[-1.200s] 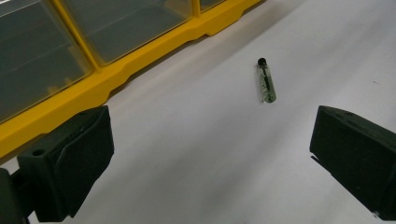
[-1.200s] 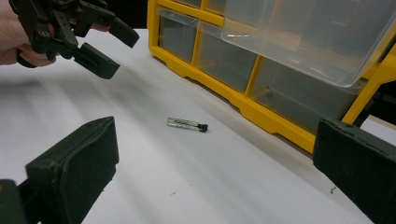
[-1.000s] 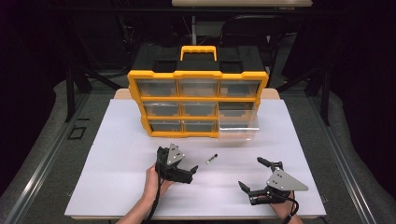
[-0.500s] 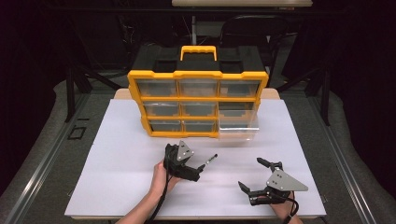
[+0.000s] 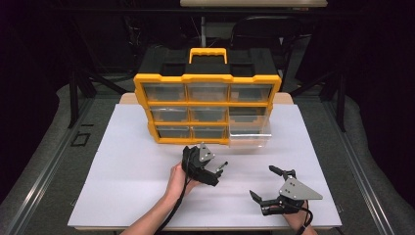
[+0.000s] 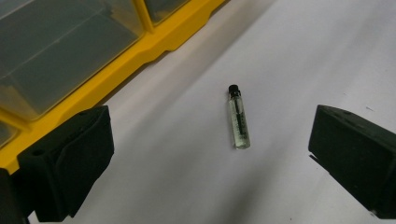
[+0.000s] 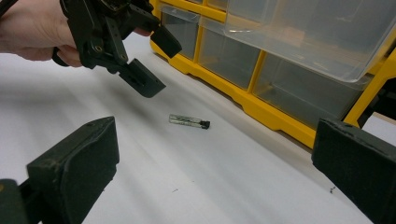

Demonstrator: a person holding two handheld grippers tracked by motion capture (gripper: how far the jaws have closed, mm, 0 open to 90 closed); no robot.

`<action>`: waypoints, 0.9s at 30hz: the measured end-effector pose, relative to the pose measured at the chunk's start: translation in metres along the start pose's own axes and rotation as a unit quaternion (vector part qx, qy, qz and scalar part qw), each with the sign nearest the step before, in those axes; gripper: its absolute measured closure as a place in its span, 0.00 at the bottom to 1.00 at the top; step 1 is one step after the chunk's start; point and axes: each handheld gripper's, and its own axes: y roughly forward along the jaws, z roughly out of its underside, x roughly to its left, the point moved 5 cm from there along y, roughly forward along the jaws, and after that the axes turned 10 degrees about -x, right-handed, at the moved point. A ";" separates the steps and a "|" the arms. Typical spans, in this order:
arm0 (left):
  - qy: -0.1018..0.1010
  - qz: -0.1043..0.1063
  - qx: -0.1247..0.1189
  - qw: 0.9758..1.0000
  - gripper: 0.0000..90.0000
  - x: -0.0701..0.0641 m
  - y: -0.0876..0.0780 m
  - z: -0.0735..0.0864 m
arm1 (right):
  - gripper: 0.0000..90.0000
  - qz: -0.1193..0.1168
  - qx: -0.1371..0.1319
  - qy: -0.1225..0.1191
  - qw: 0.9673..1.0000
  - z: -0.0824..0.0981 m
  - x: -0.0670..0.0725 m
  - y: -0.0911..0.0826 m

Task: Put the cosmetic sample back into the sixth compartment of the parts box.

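The left gripper [image 5: 219,172], jaws spread wide, is hovering just in front of the yellow drawer cabinet [image 5: 207,105] and lining up on the small glass vial [image 6: 238,122], which is lying flat on the white table [image 5: 122,171] near the cabinet's base. The step in hand is probably the approach to a pick; next it needs lowering to straddle the vial, then closing. Farther right, below the cabinet's pulled-out clear drawer [image 5: 249,129], the right gripper [image 5: 267,185] is sitting on the table, wide too.
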 end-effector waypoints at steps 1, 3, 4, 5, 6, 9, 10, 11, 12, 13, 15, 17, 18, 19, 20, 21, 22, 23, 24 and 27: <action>-0.001 -0.002 0.001 1.000 0.02 -0.001 0.002 0.000 | 0.00 0.000 0.000 0.000 1.000 0.000 0.000 0.000; 0.002 -0.001 0.005 1.000 0.08 -0.001 0.006 0.000 | 0.00 0.000 0.001 0.000 1.000 0.000 0.000 0.000; 0.002 -0.001 0.005 1.000 0.11 -0.001 0.006 0.000 | 0.00 0.000 0.001 0.000 1.000 0.000 0.000 0.000; 0.002 0.002 0.010 1.000 0.14 -0.002 0.009 -0.001 | 0.00 0.000 0.000 -0.001 1.000 0.000 0.000 0.000; 0.003 0.003 0.014 1.000 0.18 -0.003 0.010 -0.001 | 0.00 0.000 0.001 -0.001 1.000 0.000 0.000 0.000; 0.003 0.004 0.016 1.000 0.27 -0.004 0.015 -0.002 | 0.00 0.001 0.002 0.000 1.000 0.000 0.000 0.000; 0.003 0.004 0.016 1.000 0.30 -0.004 0.015 -0.002 | 0.00 0.001 0.002 0.000 1.000 0.000 0.000 0.000; 0.004 0.007 0.019 1.000 0.34 -0.004 0.017 -0.003 | 0.00 0.001 0.003 0.000 1.000 0.001 0.000 0.000; 0.003 0.006 0.018 1.000 0.34 -0.005 0.019 -0.003 | 0.00 0.001 0.003 0.000 1.000 0.001 0.000 0.000; 0.000 0.010 0.022 1.000 0.40 -0.006 0.022 -0.003 | 0.00 0.001 0.003 0.000 1.000 0.001 0.000 0.000; -0.001 0.011 0.028 1.000 0.42 -0.006 0.025 -0.002 | 0.00 0.001 0.003 0.000 1.000 0.001 0.000 0.000; -0.001 0.013 0.036 0.999 0.51 -0.008 0.029 -0.001 | 0.00 0.001 0.004 -0.001 1.000 0.001 0.000 0.000; -0.001 0.013 0.036 0.999 0.53 -0.008 0.029 -0.001 | 0.00 0.001 0.004 -0.001 1.000 0.001 0.000 0.000; -0.005 0.017 0.040 0.999 0.57 -0.009 0.033 0.000 | 0.00 0.001 0.004 -0.001 1.000 0.001 0.000 0.000; -0.005 0.017 0.040 0.999 0.60 -0.009 0.033 0.000 | 0.00 0.001 0.004 -0.001 1.000 0.001 0.000 0.000; -0.007 0.020 0.043 0.999 0.60 -0.010 0.034 0.001 | 0.00 0.001 0.004 -0.001 1.000 0.001 0.000 0.000; -0.008 0.021 0.047 0.999 0.63 -0.010 0.036 0.002 | 0.00 0.000 0.004 -0.001 1.000 0.001 0.000 0.000; -0.010 0.023 0.048 0.999 0.68 -0.011 0.037 0.002 | 0.00 0.000 0.004 -0.001 1.000 0.001 0.000 0.000; -0.014 0.025 0.053 0.998 0.70 -0.011 0.040 0.004 | 0.01 0.000 0.003 -0.001 1.000 0.001 0.000 0.000; -0.016 0.028 0.055 0.998 0.75 -0.012 0.042 0.004 | 0.01 0.000 0.005 -0.001 1.000 0.001 0.000 0.000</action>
